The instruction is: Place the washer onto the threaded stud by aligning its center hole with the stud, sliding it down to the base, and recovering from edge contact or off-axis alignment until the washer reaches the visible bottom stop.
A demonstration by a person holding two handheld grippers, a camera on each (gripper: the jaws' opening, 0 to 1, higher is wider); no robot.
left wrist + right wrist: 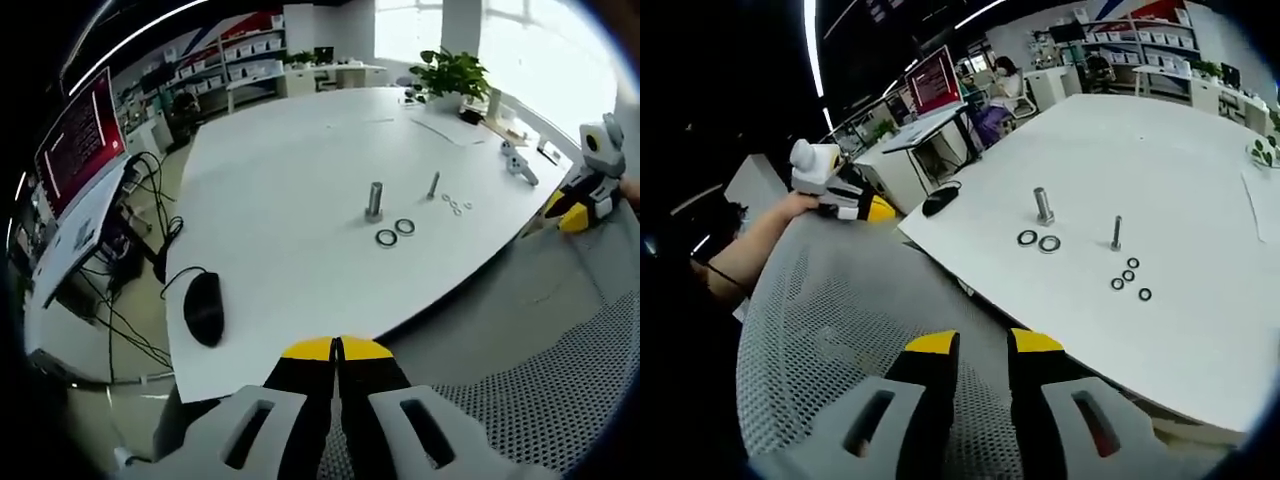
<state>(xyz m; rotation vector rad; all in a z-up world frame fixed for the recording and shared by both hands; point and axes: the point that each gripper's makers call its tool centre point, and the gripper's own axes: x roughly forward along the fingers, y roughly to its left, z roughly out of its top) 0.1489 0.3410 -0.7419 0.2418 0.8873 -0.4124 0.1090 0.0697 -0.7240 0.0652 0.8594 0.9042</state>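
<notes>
Both hand-held grippers are far from the parts: the left hand-held gripper [337, 350] has its jaws closed together and empty, the right hand-held gripper [983, 345] has a narrow gap and holds nothing. Nothing is done yet. Two washers [1038, 240] lie flat on the tabletop [1180, 160] just beside the stud [1043, 206], which stands upright, long axis vertical
</notes>
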